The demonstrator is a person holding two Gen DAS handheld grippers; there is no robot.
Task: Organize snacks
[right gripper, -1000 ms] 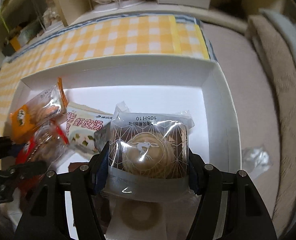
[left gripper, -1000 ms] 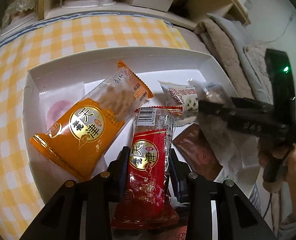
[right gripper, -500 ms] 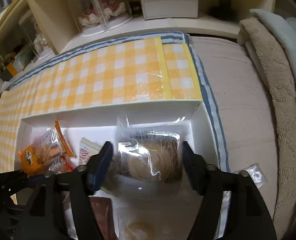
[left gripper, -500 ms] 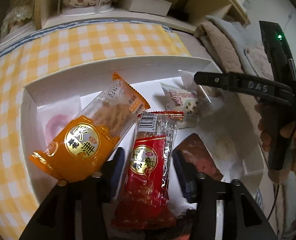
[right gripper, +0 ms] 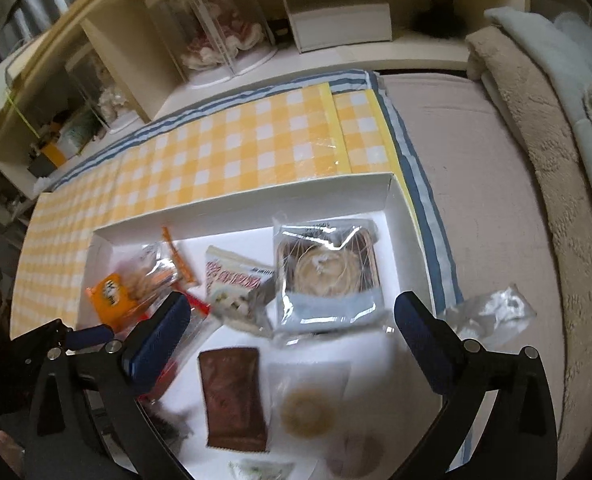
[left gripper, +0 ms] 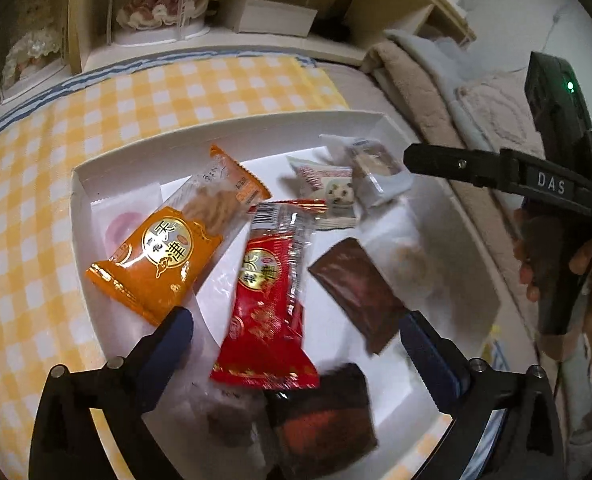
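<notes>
A white box (left gripper: 224, 136) holds several snacks. A red pack (left gripper: 268, 292) lies flat in it beside an orange pack (left gripper: 164, 248) and a brown pack (left gripper: 356, 288). My left gripper (left gripper: 296, 328) hovers above the red pack, jaws opening wide, pads clear of it. In the right wrist view a clear pastry pack (right gripper: 328, 276) rests in the far right corner of the box (right gripper: 248, 204). My right gripper (right gripper: 294, 312) is above it, jaws opening, with nothing held. The brown pack (right gripper: 232, 396) and a round biscuit pack (right gripper: 308, 404) lie nearer.
The box sits on a yellow checked cloth (right gripper: 236, 148). Shelves with clear display cases (right gripper: 216, 32) stand behind. Beige blankets (right gripper: 536, 128) lie to the right, and a crumpled clear wrapper (right gripper: 492, 312) sits outside the box's right wall. A hand (left gripper: 576, 272) holds the right gripper.
Both grippers let go, opened wide and rose. The red pack now lies loose in the box. The pastry pack dropped into the box's far right corner.
</notes>
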